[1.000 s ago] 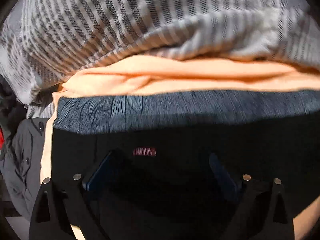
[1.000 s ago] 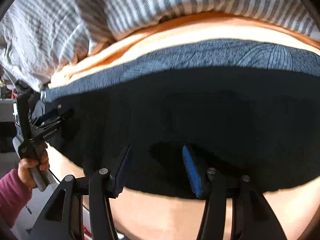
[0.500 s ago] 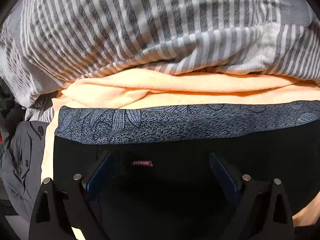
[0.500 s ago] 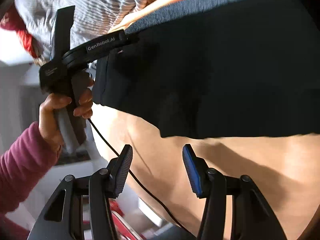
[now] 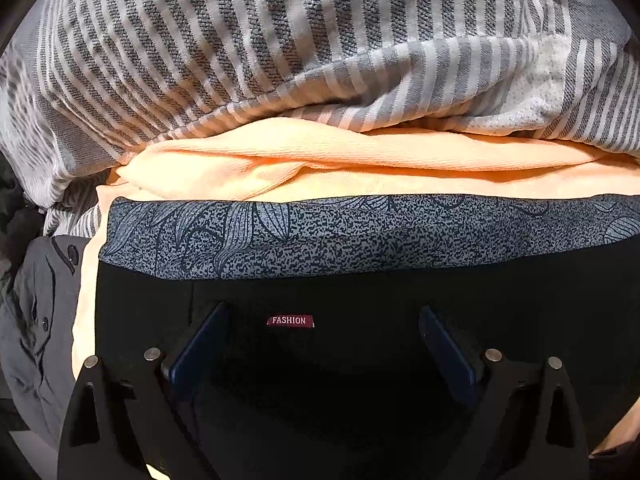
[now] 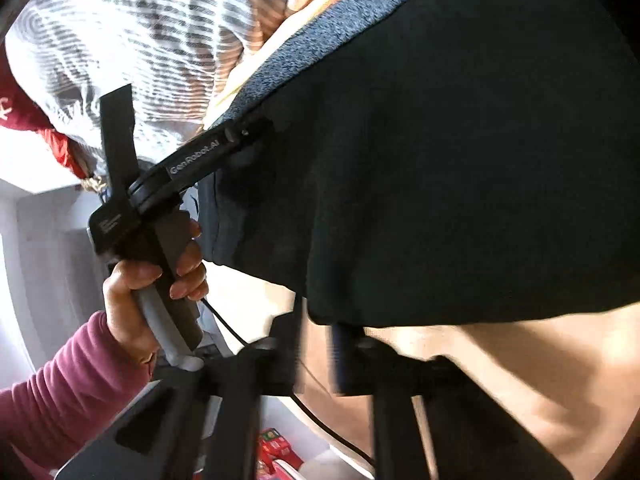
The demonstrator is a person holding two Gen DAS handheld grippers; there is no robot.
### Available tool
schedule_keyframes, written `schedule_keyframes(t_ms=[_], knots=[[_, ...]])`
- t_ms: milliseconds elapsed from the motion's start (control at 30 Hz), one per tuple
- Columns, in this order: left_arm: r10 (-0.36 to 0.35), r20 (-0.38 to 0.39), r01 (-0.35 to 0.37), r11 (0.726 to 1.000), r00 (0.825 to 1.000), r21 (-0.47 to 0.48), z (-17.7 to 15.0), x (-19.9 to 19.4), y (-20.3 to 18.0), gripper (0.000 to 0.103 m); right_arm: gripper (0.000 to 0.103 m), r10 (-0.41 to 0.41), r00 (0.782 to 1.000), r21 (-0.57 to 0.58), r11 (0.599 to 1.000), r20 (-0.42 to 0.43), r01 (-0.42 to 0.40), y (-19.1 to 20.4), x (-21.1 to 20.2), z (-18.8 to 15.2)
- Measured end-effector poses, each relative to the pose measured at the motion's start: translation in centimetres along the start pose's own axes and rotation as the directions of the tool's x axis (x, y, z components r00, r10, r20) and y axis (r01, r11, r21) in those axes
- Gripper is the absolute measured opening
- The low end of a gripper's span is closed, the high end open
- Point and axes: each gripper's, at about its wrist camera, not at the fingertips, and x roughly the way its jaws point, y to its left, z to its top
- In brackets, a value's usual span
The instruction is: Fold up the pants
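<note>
Two grippers work our pants (image 5: 360,360): the left gripper (image 5: 322,344) spread over the waistband, the right gripper (image 6: 316,344) nearly pinching the hem, folding barely begun.

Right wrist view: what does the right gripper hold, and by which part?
The right gripper is blurred, but it seems to pinch the black fabric pants at their lower edge, near a hanging corner.

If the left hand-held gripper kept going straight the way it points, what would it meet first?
Probably the black pants: the left hand-held gripper is open with the FASHION tag between its fingers. Beyond lies the patterned blue band, then orange cloth. Depth is unclear.
</note>
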Motion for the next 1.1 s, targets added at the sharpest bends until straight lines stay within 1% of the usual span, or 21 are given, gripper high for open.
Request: schedule_keyframes(t_ms=[33,67,133,200,267,367,433,467,500,533,567,600,633,667,700,767,833,867,900,1033,1100], knots=[[-0.002,0.004,0.002,1.000,1.000,0.001,-0.1,0.6,-0.3,0.097,0.006,0.011,1.000,0.000,1.000,-0.011,-0.011,-0.2,-0.6,0.0],[-0.001,0.004,0.001,1.000,1.000,-0.001,-0.2,0.7,-0.2,0.097,0.006,-0.002,1.000,-0.009,1.000,-0.022,0.002,-0.1,-1.1,-0.1],[0.005,-0.008,-0.005,1.000,1.000,-0.008,-0.5,0.9,0.0,0.097,0.006,-0.056,0.997,-0.046,0.997,-0.057,0.054,0.3,-1.6,-1.0],[-0.010,-0.013,0.010,1.000,1.000,-0.010,-1.1,-0.4,-0.3,0.097,0.007,-0.128,0.989,-0.069,0.990,-0.074,0.123,0.6,-3.1,-1.5],[-0.046,0.003,0.046,0.999,0.999,-0.004,-1.1,-2.3,-0.8,0.097,0.009,-0.182,0.982,-0.059,0.982,-0.048,0.180,0.5,-5.2,-1.3],[-0.072,-0.007,0.072,0.997,0.997,0.002,-2.2,-2.8,-2.2,0.097,0.009,-0.238,0.969,-0.037,0.970,0.062,0.241,0.2,-9.8,0.6],[-0.048,-0.042,0.049,0.999,0.998,0.006,-3.0,-1.9,-3.5,0.097,0.019,-0.273,0.953,-0.028,0.960,0.135,0.279,0.1,-12.0,2.0],[-0.027,-0.072,0.028,1.000,0.997,0.003,-3.2,-0.7,-3.8,0.097,0.034,-0.308,0.938,-0.010,0.950,0.162,0.314,-0.5,-13.1,2.8],[-0.015,-0.067,0.015,1.000,0.998,-0.002,-3.4,0.1,-4.0,0.098,0.047,-0.354,0.918,0.019,0.934,0.179,0.356,-1.3,-13.8,3.6],[-0.007,-0.052,0.007,1.000,0.999,-0.004,-3.5,0.2,-4.1,0.102,0.047,-0.379,0.907,0.038,0.925,0.186,0.379,-2.0,-14.2,4.0],[0.010,-0.051,-0.010,1.000,0.999,-0.004,-3.5,0.4,-4.3,0.102,0.046,-0.401,0.896,0.065,0.916,0.193,0.396,-2.9,-14.5,4.4],[0.015,-0.059,-0.015,1.000,0.998,-0.005,-3.3,0.4,-4.4,0.102,0.046,-0.393,0.899,0.099,0.919,0.192,0.381,-3.8,-14.9,4.6],[0.008,-0.070,-0.009,1.000,0.998,-0.007,-3.2,0.4,-4.4,0.102,0.046,-0.351,0.915,0.149,0.934,0.198,0.326,-4.6,-15.5,4.6],[-0.003,-0.086,0.002,1.000,0.996,-0.011,-3.2,0.2,-4.5,0.102,0.046,-0.329,0.920,0.185,0.938,0.211,0.293,-4.8,-15.9,4.5],[-0.009,-0.091,0.008,1.000,0.996,-0.011,-3.2,-0.1,-4.6,0.102,0.046,-0.331,0.918,0.196,0.936,0.218,0.291,-4.9,-16.3,4.4],[-0.011,-0.084,0.011,1.000,0.996,0.000,-3.3,-1.2,-5.3,0.102,0.047,-0.353,0.909,0.170,0.932,0.222,0.321,-4.2,-16.7,3.8],[-0.024,-0.084,0.025,1.000,0.996,0.009,-3.4,-1.9,-6.2,0.102,0.053,-0.364,0.905,0.148,0.929,0.220,0.338,-3.6,-17.1,3.0],[-0.041,-0.086,0.042,0.999,0.995,0.008,-3.5,-2.4,-6.9,0.102,0.060,-0.369,0.905,0.139,0.928,0.213,0.346,-3.2,-16.9,3.0],[-0.060,-0.089,0.061,0.998,0.994,0.007,-3.6,-3.0,-7.8,0.102,0.064,-0.377,0.902,0.131,0.925,0.209,0.356,-3.0,-17.3,2.6],[-0.100,-0.090,0.103,0.994,0.991,0.028,-3.9,-4.6,-11.1,0.102,0.066,-0.407,0.890,0.124,0.913,0.205,0.389,-3.7,-19.4,0.8],[-0.120,-0.091,0.124,0.991,0.989,0.049,-3.9,-4.9,-13.1,0.102,0.066,-0.412,0.888,0.139,0.910,0.203,0.390,-4.4,-20.3,0.4]])
